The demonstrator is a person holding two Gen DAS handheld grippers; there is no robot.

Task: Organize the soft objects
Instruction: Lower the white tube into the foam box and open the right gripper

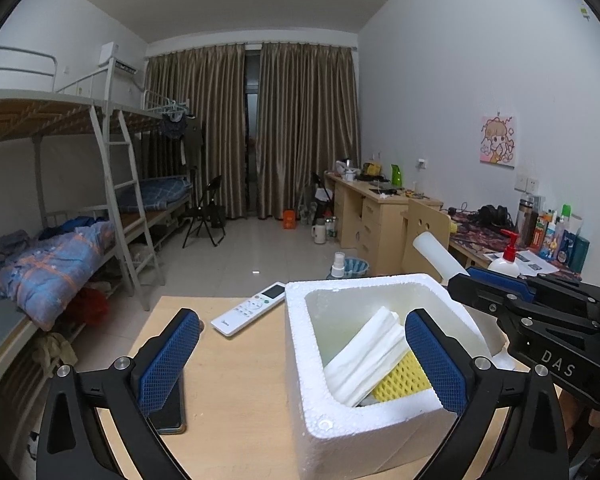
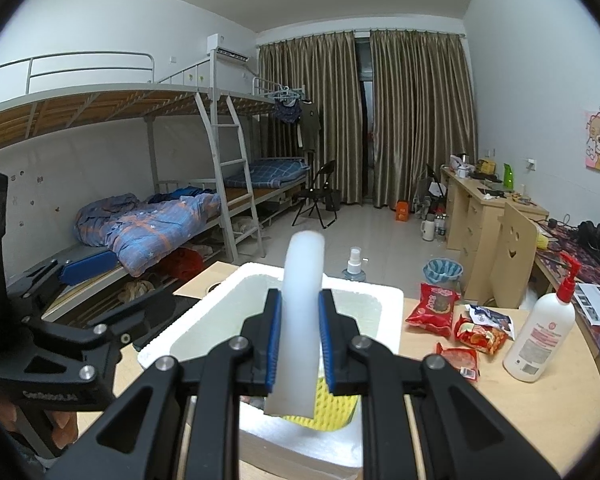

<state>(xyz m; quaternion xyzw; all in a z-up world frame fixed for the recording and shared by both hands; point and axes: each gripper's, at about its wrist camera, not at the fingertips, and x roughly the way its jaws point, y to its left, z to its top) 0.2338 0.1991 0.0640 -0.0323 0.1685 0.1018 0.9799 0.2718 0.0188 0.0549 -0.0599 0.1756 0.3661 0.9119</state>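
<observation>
A white styrofoam box stands on the wooden table; it also shows in the right wrist view. Inside lie a folded white foam sheet and a yellow foam net, also seen from the right wrist. My left gripper is open and empty, its fingers astride the box's near-left wall. My right gripper is shut on a white foam strip and holds it over the box; the strip shows in the left wrist view beside the right gripper.
A white remote and a dark phone lie left of the box. Red snack packets and a pump bottle stand right of it. A spray bottle stands behind. Bunk beds are left, desks right.
</observation>
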